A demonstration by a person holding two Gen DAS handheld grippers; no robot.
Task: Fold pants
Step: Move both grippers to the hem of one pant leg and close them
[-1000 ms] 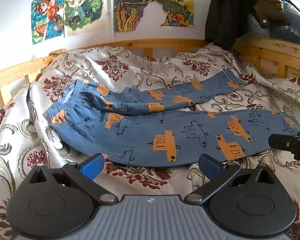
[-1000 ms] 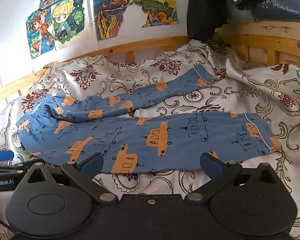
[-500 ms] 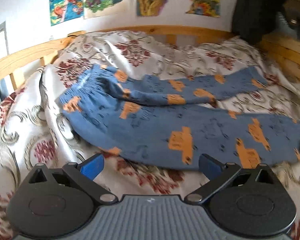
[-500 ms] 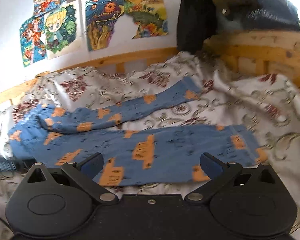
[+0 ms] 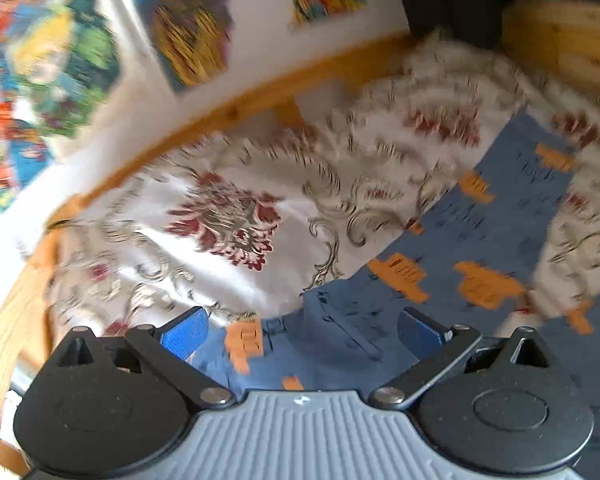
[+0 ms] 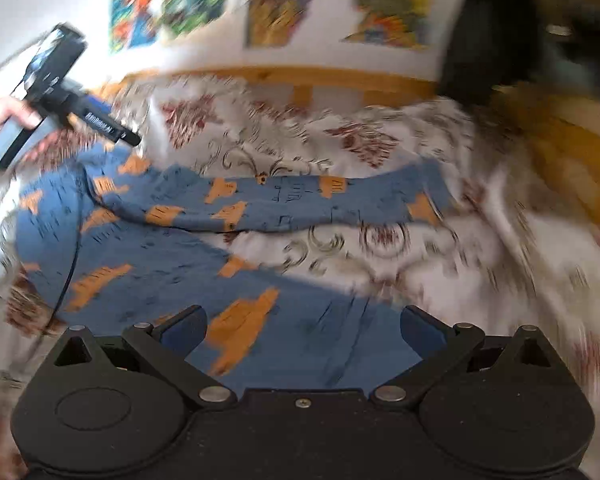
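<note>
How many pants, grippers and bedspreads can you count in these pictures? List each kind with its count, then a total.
Pants: 1
Grippers: 2, left gripper and right gripper
Bedspread: 1
Total: 4

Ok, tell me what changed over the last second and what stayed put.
Both grippers moved in over the pants. The left gripper swung to the waistband end; from the right wrist it now shows raised at the far left. The right gripper dropped close over the near leg. Both jaws are open as before; nothing has been gripped. The pants lie spread on the floral bedspread as before, legs apart.
</note>
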